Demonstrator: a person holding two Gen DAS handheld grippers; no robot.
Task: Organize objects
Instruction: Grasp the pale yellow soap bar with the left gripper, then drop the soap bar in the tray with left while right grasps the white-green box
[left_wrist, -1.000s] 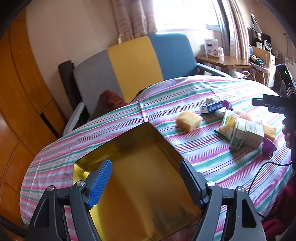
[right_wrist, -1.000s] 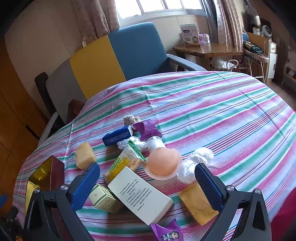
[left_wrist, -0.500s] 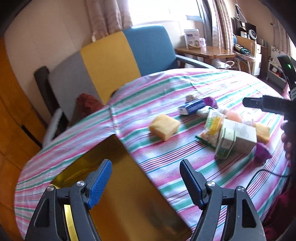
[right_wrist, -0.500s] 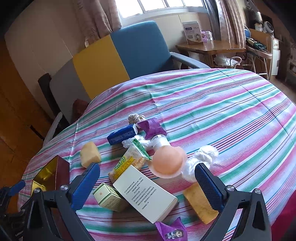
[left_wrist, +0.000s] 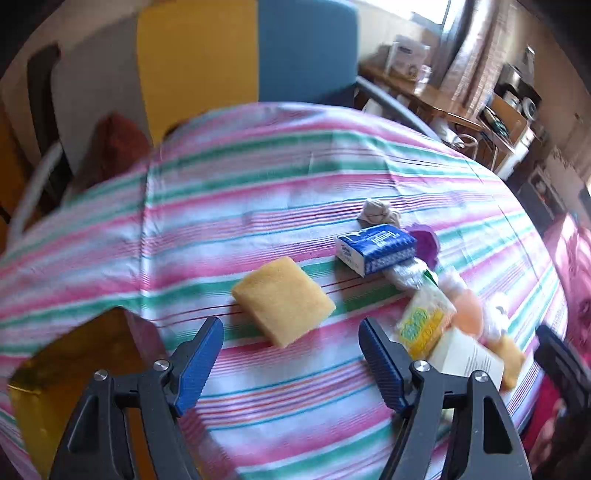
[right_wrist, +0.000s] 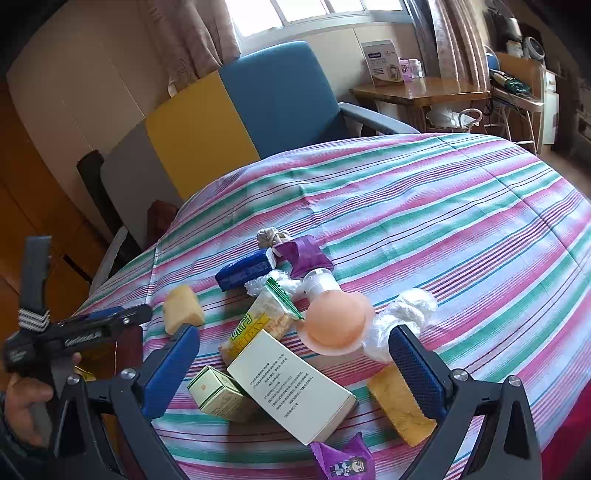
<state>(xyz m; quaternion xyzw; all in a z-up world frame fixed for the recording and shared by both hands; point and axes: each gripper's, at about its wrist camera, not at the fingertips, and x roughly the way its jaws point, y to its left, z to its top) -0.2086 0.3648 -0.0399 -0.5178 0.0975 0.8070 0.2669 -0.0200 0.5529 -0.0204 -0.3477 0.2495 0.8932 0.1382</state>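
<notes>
A yellow sponge (left_wrist: 282, 301) lies on the striped tablecloth (left_wrist: 229, 206), just ahead of my open, empty left gripper (left_wrist: 291, 354). It also shows in the right wrist view (right_wrist: 183, 313). A gold-lined box (left_wrist: 55, 373) sits at the lower left. My right gripper (right_wrist: 291, 369) is open and empty over a pile: a white carton (right_wrist: 291, 384), a small green box (right_wrist: 218, 393), a snack pack (right_wrist: 258, 323), a pink round lid (right_wrist: 334, 321), a second sponge (right_wrist: 400, 406) and a blue tissue pack (right_wrist: 245, 268).
A purple wrapper (right_wrist: 308, 254), crumpled plastic (right_wrist: 406, 314) and a purple candy packet (right_wrist: 343, 461) lie in the pile. A grey, yellow and blue armchair (right_wrist: 236, 122) stands behind the table. A wooden side table (right_wrist: 417, 92) is at the back right.
My left gripper has swung right, off the gold box and toward the yellow sponge. The right gripper has hardly moved. Both stay open.
</notes>
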